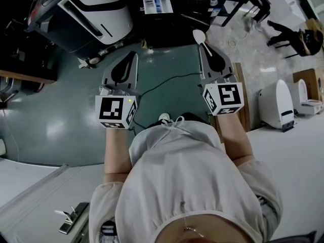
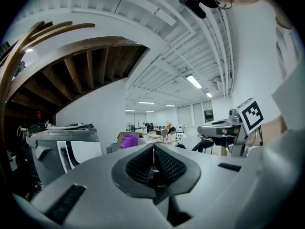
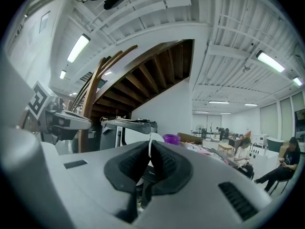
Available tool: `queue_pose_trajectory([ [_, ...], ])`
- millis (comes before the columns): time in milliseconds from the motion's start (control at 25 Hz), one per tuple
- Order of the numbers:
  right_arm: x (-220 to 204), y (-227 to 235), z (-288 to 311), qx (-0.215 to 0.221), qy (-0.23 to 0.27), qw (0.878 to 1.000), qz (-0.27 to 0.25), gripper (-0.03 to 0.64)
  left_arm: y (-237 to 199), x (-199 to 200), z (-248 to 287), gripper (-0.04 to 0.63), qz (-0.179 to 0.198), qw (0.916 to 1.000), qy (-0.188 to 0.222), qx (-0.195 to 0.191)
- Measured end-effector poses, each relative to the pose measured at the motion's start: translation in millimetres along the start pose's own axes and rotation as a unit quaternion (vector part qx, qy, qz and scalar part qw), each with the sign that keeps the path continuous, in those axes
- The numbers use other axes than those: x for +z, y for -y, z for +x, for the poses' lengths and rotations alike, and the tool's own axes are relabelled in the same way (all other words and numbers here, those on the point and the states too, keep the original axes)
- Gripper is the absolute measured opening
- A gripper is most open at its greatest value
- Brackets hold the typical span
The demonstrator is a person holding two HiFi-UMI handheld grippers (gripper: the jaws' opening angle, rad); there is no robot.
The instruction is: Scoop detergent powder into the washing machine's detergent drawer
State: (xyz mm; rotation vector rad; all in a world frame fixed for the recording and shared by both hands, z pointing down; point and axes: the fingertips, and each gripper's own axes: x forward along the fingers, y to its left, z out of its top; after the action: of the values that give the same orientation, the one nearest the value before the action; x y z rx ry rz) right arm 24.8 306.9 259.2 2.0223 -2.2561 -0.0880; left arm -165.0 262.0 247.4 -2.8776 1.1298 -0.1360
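Note:
My right gripper (image 1: 203, 47) is shut on the handle of a white scoop (image 1: 198, 36), whose bowl sticks out past the jaw tips. In the right gripper view the scoop (image 3: 150, 146) shows edge-on as a thin white strip pinched between the pads. My left gripper (image 1: 132, 55) is shut with nothing in it; its pads (image 2: 153, 151) meet. Both grippers are held level in front of the person, side by side. The white washing machine (image 1: 96, 9) stands ahead and to the left, also visible as the washing machine (image 3: 128, 127) in the right gripper view. No detergent drawer or powder can be made out.
A dark table (image 1: 177, 14) with boxes and papers stands straight ahead. A purple container (image 3: 171, 138) sits on it. A black cable (image 1: 167, 82) runs over the green floor. White appliances (image 1: 277, 105) stand at the right. People sit at desks far off.

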Motion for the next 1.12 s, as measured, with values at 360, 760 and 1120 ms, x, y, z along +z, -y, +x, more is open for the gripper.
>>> queue_pose_trajectory([
  [360,-8.8,7.9,53.0,-0.001,-0.009,1.000,0.007,0.008,-41.0,-5.3,31.7,0.026,0.002,1.0000,-0.005,0.005],
  [760,-21.7,76.9,165.9,0.034,-0.007,0.999,0.021,0.008,-76.9,-8.3,142.0,0.026,0.005,0.9990,-0.018,0.040],
  [1120,-8.5,162.8,289.4,0.086,-0.003,0.996,0.010,0.008,-109.5,19.9,280.9,0.026,0.006,0.9970,-0.005,0.077],
])
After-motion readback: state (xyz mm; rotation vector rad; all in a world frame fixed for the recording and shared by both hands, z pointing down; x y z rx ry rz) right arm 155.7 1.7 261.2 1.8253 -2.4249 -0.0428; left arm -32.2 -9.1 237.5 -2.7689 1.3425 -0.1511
